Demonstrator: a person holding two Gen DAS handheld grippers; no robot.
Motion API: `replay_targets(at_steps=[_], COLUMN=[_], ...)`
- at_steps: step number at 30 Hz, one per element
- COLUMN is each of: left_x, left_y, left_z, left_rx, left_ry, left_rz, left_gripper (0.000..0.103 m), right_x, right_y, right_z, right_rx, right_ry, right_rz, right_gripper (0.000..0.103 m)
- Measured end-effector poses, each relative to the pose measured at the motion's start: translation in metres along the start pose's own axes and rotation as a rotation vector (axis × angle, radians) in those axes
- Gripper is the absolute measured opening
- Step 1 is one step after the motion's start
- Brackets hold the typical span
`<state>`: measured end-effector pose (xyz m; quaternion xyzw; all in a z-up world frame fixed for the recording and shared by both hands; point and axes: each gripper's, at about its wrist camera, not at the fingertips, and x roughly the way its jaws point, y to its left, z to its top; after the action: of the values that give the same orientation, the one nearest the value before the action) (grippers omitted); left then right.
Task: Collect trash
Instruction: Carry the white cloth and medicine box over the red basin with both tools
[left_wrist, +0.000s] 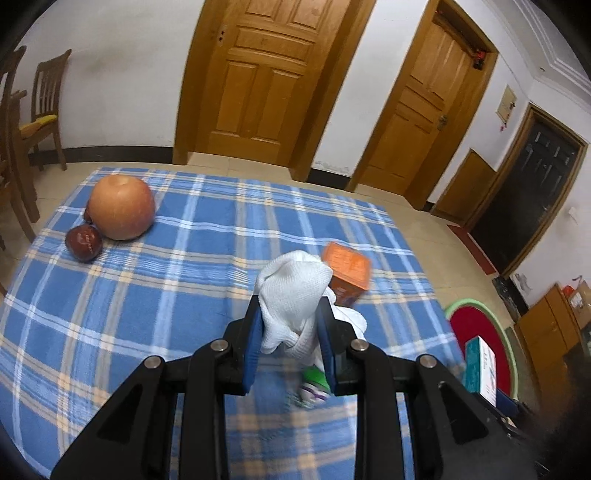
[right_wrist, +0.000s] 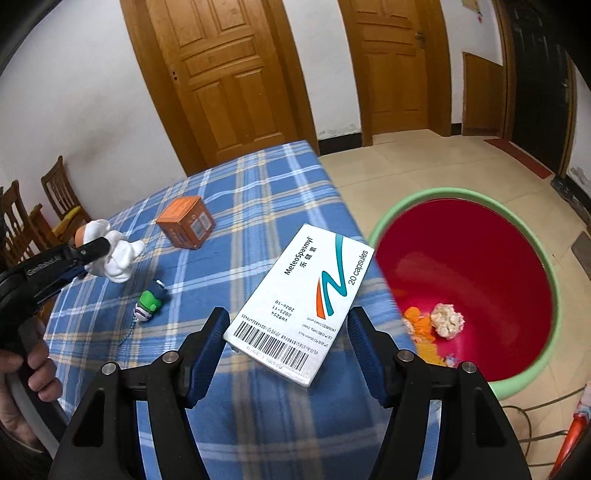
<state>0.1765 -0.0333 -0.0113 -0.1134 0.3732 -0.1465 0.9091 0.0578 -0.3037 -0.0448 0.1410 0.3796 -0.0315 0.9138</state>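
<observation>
My left gripper (left_wrist: 290, 321) is shut on a crumpled white cloth (left_wrist: 295, 295) and holds it above the blue plaid table (left_wrist: 184, 266); it also shows in the right wrist view (right_wrist: 92, 254) with the cloth (right_wrist: 118, 258). A white medicine box (right_wrist: 299, 302) sits tilted between the fingers of my right gripper (right_wrist: 288, 332), at the table's right edge; the jaws stand wide and I cannot tell if they touch it. A red basin with a green rim (right_wrist: 476, 288) stands on the floor to the right, with crumpled paper (right_wrist: 447, 319) and orange scraps inside.
An orange box (right_wrist: 184, 221) and a small green toy on a chain (right_wrist: 147, 304) lie on the table. A large orange fruit (left_wrist: 122, 206) and a dark red fruit (left_wrist: 83, 242) sit at the far left. Wooden chairs (left_wrist: 40, 107) stand beside the table.
</observation>
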Motion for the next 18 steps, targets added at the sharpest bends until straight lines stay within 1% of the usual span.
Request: replay_targets(at_steps=[8, 18], left_x=[-0.004, 0.002], left_y=[-0.032, -0.088], left_z=[-0.011, -0.027], left_rx=[0.024, 0.116], left_ry=[0.044, 0.106], left_rz=[-0.053, -0.111], left_gripper=[0.028, 0.028], right_x=[-0.017, -0.04], right_y=[-0.027, -0.067], right_z=[-0.002, -0.008], right_rx=[0.048, 0.117], right_ry=[-0.024, -0.071], right_rz=[-0.006, -0.022], right_gripper=[0.067, 0.067])
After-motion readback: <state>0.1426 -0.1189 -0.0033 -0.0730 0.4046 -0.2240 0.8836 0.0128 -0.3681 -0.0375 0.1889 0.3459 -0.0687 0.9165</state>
